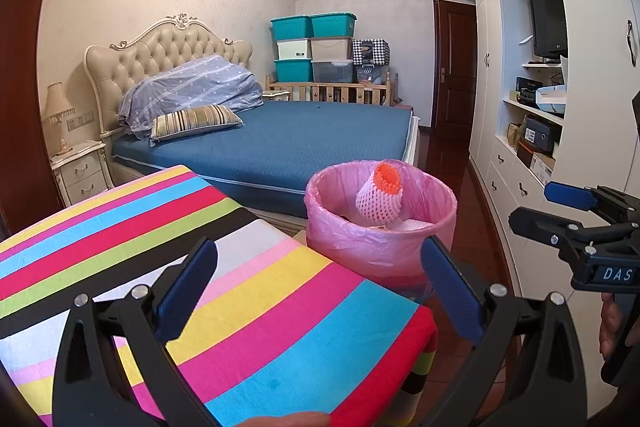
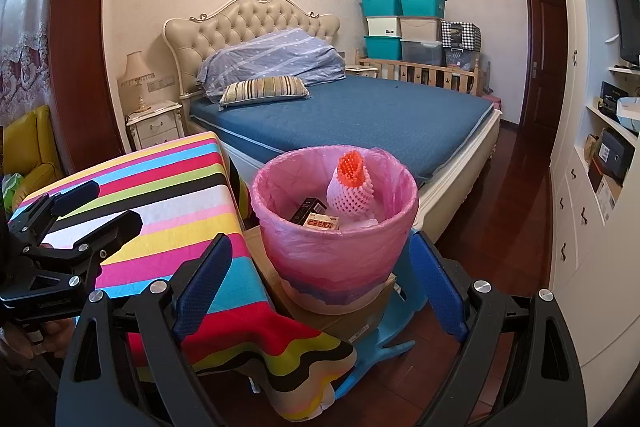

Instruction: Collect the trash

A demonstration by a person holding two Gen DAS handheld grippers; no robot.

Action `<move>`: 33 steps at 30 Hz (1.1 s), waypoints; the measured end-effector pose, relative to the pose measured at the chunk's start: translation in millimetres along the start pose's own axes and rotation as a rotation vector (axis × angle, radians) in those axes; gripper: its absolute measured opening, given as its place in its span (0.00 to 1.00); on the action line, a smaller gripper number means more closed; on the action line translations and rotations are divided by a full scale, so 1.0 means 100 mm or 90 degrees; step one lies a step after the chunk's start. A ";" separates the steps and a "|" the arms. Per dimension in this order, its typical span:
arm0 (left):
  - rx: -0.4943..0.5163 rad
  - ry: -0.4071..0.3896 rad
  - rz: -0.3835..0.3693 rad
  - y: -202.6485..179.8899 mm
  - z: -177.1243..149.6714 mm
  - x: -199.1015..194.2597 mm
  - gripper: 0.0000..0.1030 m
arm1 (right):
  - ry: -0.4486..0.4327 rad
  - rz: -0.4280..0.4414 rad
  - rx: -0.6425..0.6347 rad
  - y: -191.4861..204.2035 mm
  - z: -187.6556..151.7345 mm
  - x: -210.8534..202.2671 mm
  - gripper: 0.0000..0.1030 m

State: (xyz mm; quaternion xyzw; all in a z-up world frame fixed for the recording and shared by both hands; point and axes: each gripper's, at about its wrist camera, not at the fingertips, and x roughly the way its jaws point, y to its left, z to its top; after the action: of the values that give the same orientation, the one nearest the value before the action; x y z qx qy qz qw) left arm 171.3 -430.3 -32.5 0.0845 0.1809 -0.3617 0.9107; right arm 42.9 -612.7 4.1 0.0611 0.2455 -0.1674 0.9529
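Observation:
A bin with a pink liner (image 1: 380, 227) (image 2: 336, 239) stands to the right of a striped table (image 1: 240, 307) (image 2: 160, 211). In it lie a foam fruit net, white outside and orange inside (image 1: 380, 199) (image 2: 350, 187), a dark box (image 2: 308, 209) and an orange carton (image 2: 322, 223). My left gripper (image 1: 320, 291) is open and empty above the table's right end. My right gripper (image 2: 320, 291) is open and empty in front of the bin; it also shows in the left wrist view (image 1: 560, 211).
The bin rests on a cardboard box (image 2: 360, 319) on a blue stool (image 2: 404, 311). A blue bed (image 1: 288, 143) (image 2: 360, 123) lies behind. White cabinets (image 1: 520, 107) (image 2: 592, 187) line the right wall. A nightstand (image 1: 80, 171) and yellow chair (image 2: 28, 151) are left.

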 end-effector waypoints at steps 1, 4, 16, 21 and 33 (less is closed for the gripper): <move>-0.001 0.000 -0.001 0.01 0.01 0.01 0.96 | 0.000 0.000 0.000 0.00 0.00 0.00 0.82; 0.001 0.001 0.000 0.00 0.00 0.01 0.96 | 0.000 0.000 -0.001 0.00 0.00 0.00 0.82; 0.000 0.001 0.000 -0.01 0.01 0.01 0.96 | 0.000 0.003 0.001 0.01 0.00 0.02 0.82; 0.001 0.001 0.000 -0.01 0.01 0.01 0.96 | 0.001 0.005 0.000 0.01 -0.01 0.02 0.82; -0.002 0.003 0.000 0.00 -0.02 0.02 0.96 | 0.002 0.005 0.001 0.02 -0.01 0.04 0.82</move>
State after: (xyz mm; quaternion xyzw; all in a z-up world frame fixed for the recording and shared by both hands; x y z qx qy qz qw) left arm 171.8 -430.8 -35.2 0.0836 0.1835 -0.3615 0.9103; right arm 46.6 -611.3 1.0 0.0633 0.2464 -0.1638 0.9531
